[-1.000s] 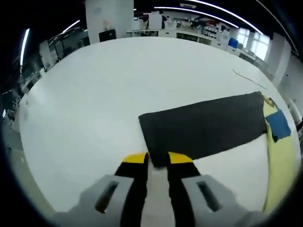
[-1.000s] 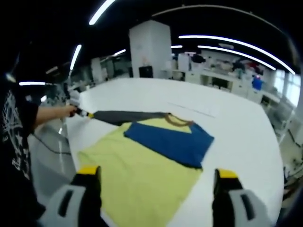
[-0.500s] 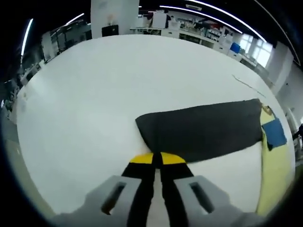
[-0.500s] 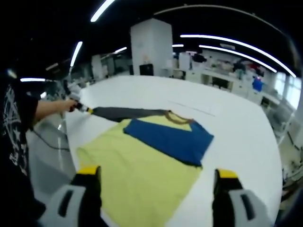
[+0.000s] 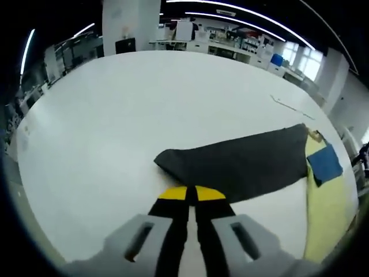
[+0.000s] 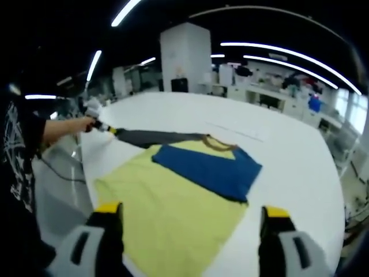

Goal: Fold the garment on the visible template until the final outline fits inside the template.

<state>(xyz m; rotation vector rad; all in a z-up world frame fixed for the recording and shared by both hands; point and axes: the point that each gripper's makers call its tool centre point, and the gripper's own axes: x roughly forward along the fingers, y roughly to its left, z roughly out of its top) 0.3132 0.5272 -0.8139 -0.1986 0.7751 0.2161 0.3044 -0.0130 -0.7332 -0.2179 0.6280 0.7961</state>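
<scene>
A yellow shirt (image 6: 173, 202) lies flat on the white table (image 6: 288, 156), its blue sleeve (image 6: 207, 170) folded across the chest. Its dark grey sleeve (image 5: 230, 164) stretches out sideways. My left gripper (image 5: 191, 193) is shut on that sleeve's cuff edge, whose corner is puckered and pulled to a point. In the right gripper view the left gripper (image 6: 102, 127) shows at the far left, held by a person's hand, with the grey sleeve (image 6: 155, 137) running from it to the collar. My right gripper (image 6: 192, 210) hangs open above the shirt's lower body with nothing between its jaws.
A thin line (image 5: 291, 105) marks the table beyond the shirt. The table's edge (image 6: 86, 173) runs close to the shirt's left side, where a person's dark-clothed body (image 6: 17, 173) stands. Shelves and benches fill the far room.
My left gripper went from open around the grey sleeve's cuff to shut on it. The cuff end has since been drawn up, and its square corner now looks pointed. The right gripper has stayed put.
</scene>
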